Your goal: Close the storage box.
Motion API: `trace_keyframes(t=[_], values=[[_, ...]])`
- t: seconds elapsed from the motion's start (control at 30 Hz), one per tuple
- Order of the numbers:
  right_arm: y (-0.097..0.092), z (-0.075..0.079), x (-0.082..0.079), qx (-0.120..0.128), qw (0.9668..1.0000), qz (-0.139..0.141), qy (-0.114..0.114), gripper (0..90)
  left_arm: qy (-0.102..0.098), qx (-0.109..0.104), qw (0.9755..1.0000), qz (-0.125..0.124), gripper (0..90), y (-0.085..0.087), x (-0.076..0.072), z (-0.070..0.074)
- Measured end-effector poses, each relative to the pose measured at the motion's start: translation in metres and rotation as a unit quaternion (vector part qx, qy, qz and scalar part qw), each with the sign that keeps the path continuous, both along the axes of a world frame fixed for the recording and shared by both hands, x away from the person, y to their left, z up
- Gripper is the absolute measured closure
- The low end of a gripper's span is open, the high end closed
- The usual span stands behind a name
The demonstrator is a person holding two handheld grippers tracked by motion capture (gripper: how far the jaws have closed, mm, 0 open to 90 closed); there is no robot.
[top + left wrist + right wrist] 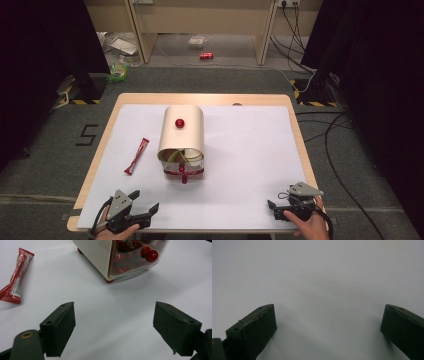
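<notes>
At the near edge of the white-covered table [250, 150], my left claw [145, 202] hangs spread wide, its 2 black jaws well apart with nothing between them but bare white sheet. Ahead of this claw and a little to its right stands the cream bread-bin style box [182, 135], rounded on top with a red knob [179, 123], its clear front door facing me. In the left gripper view the box [100, 257] sits beyond the jaw tips, apart from them, with red packets showing through the clear panel and a red ball handle [151, 255] on the door. A red snack sachet [137, 156] lies flat on the sheet ahead of the claw and to its left, just left of the box and not touching it; in the left gripper view the sachet [15, 277] lies past my left jaw. My right claw [276, 207] rests at the near right corner, well away from the box, its jaws likewise spread over empty sheet.
</notes>
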State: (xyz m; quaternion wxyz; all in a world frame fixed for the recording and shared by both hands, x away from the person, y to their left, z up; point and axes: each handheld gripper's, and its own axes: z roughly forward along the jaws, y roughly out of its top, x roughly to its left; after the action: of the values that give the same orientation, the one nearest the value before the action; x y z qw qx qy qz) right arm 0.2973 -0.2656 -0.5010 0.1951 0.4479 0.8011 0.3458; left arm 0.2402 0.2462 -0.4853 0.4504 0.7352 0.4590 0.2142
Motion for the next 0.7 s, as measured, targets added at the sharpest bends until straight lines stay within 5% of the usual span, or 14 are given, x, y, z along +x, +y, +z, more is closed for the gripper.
trace_keyframes(t=[0.7], values=[[0.0,0.0,0.0,0.0,1.0,0.0,0.0,0.5,0.006,0.011,0.9999,-0.003,17.8,0.002,-0.02,-0.009]])
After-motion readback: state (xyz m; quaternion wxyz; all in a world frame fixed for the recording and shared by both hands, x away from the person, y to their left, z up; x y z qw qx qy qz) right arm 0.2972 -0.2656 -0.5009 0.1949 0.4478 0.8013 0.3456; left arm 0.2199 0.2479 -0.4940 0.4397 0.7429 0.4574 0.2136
